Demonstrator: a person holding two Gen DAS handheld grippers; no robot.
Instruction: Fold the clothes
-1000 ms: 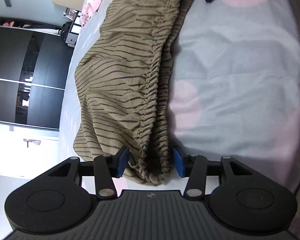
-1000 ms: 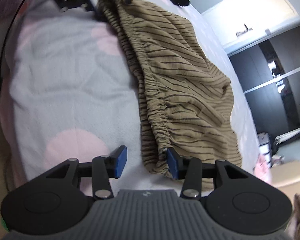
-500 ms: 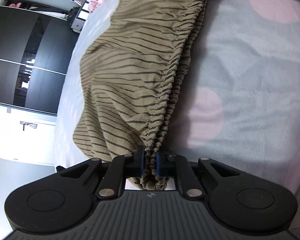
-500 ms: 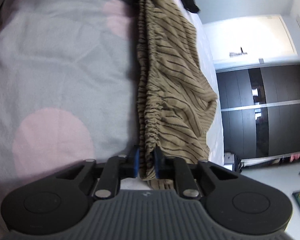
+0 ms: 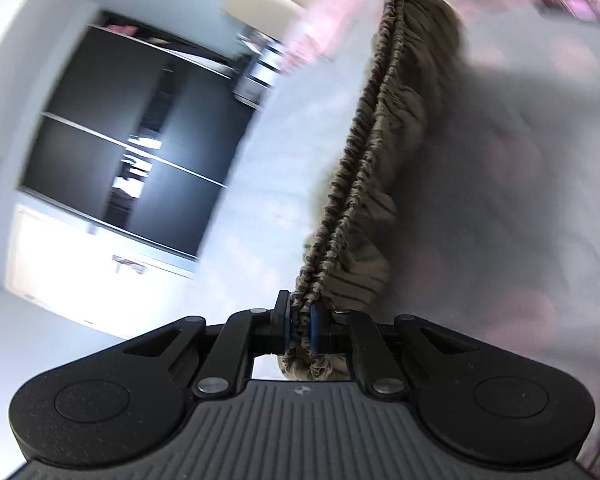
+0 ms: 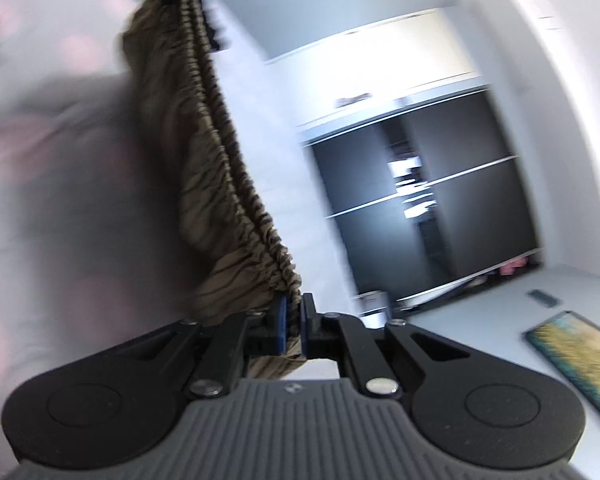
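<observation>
Taut garment (image 5: pixel 374 148) between both tools

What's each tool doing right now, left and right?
Left tool: shut on the striped garment's elastic waistband.
Right tool: shut on the waistband's other end.

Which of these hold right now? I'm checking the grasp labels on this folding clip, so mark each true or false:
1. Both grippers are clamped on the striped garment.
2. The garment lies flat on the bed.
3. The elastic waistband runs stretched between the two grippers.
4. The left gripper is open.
1. True: the left gripper and the right gripper each have jaws closed on the striped garment.
2. False: it hangs lifted above the spotted blanket.
3. True: the elastic waistband spans from one gripper to the other.
4. False: it is shut on the waistband.
</observation>
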